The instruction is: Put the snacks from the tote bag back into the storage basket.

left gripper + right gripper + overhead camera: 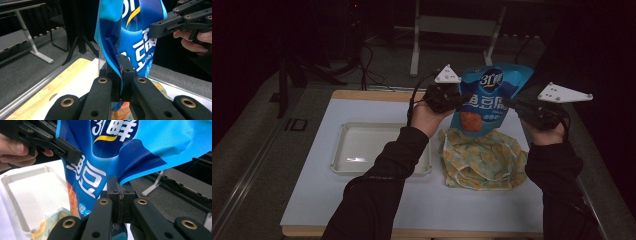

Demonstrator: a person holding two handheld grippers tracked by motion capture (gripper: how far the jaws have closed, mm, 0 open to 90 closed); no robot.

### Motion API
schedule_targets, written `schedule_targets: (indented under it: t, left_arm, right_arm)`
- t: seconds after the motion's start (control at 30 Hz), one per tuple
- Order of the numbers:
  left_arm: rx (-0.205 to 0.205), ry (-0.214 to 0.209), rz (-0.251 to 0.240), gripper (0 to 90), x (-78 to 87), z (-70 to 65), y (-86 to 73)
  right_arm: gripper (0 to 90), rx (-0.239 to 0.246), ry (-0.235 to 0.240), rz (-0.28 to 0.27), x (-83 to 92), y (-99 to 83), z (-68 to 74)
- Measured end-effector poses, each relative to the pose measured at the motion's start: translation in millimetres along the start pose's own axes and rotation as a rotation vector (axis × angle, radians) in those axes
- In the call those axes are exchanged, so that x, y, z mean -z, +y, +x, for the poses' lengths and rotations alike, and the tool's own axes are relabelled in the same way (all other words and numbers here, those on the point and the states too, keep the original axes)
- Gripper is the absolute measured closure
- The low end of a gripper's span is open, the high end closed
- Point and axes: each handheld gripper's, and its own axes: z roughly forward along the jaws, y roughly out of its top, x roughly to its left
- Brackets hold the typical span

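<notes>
- A white-topped table [362, 210] with a wooden edge is seen from above in a dim room; a person's two dark-sleeved forearms come in from six o'clock.
- A shallow white tray [343, 150] lies at about nine o'clock of the table's middle, with nothing seen in it.
- A crumpled cloth bag [482, 160] printed in yellow and green lies just right of the tray, at about four o'clock of the table's middle.
- A blue snack pouch [492, 90] with white lettering and an orange panel is held upright in the air above the cloth bag, at about one o'clock of the table's middle; its lower end hangs just over the bag's mouth.
- The left gripper [446, 96] is at the pouch's nine o'clock edge; in the left gripper view its jaws are clamped together on a fold of the blue film [117, 62].
- The right gripper [532, 111] is at the pouch's three o'clock edge; in the right gripper view its jaws are pinched on the pouch's edge [130, 173].
- The step in hand is judged to be lifting the pouch clear of the bag. It is best done with both hands raised evenly, the film kept lightly taut between them and never twisted, since thin film can slip or tear at a pinch.
</notes>
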Motion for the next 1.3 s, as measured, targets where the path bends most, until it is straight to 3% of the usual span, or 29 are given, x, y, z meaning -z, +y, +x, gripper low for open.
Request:
schedule_targets:
  t: [0.53,1.3]
  left_arm:
    - [0.030,0.063,0.004,90.0,40.2,18.9,-13.1]
    - [0.066,0.152,-0.003,90.0,99.0,32.9,-32.6]
  right_arm:
    - [89.6,0.015,0.043,0.001,-37.1,19.9,22.9]
    - [89.7,0.051,0.109,-0.008,-80.9,44.7,63.2]
